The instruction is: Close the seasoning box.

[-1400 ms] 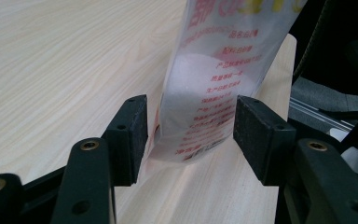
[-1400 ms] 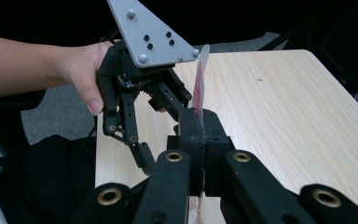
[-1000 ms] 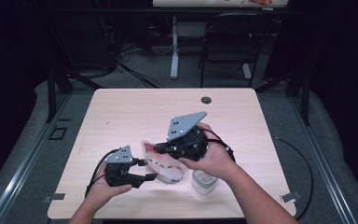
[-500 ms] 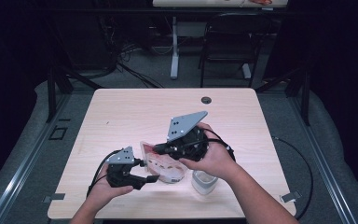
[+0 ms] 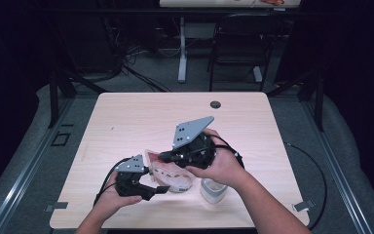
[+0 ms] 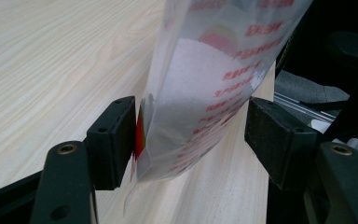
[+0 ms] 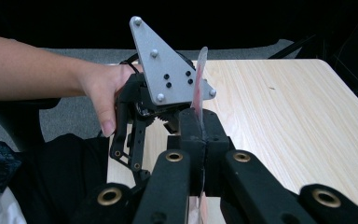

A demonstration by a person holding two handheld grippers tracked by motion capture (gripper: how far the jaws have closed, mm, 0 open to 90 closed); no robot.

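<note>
Bag (image 6: pixel 205 88) first: it is a clear plastic pouch with red print and a white granular filling, and I see it hanging between my two grippers over the near part of the wooden table (image 5: pixel 126 122). From the high view the bag (image 5: pixel 168 173) sits low over the tabletop, just left of a small white container (image 5: pixel 213 189) that stands near the front edge. My right gripper (image 7: pixel 200 135) has its two black jaws pressed flat together on the thin top edge of the bag, and that edge sticks up between the pads as a narrow strip; so this tool is clamped on the bag and carries it. My right hand (image 5: pixel 224 163) wraps the gripper body, with the grey three-cornered plate tilted up above it. My left gripper (image 6: pixel 191 135) has just been opening its jaws. In the left gripper view the bag's lower corner stands between them: the left pad sits right against the film, though I cannot tell whether it presses, while the right pad stands clear of it with a visible gap. So I read the left tool as open around the bag, not gripping. My left hand (image 5: pixel 109 200) holds that gripper close to the table's front edge, its cable looping beside it.
</note>
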